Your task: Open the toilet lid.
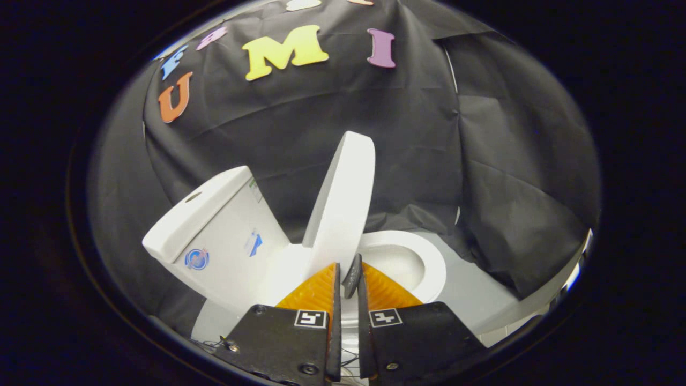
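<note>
White lid (343,203) raised, fingers (370,281) seemingly pinching.

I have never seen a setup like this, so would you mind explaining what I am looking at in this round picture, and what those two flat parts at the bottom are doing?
The picture comes from a fisheye camera that rides on a handheld gripper and looks forward along its two fingers; a person carries the tool, there is no robot arm. The two flat parts at the bottom are those fingers, nearly closed, with only a narrow gap between them. In that gap sits a small dark piece that seems to belong to the edge of the toilet lid, so the gripper appears to be pinching the lid there. The lid is already raised, standing almost upright. Beside it is the cistern, and beyond the fingers you can see into the open white bowl. Behind everything hangs the booth's black cloth wall.
</note>
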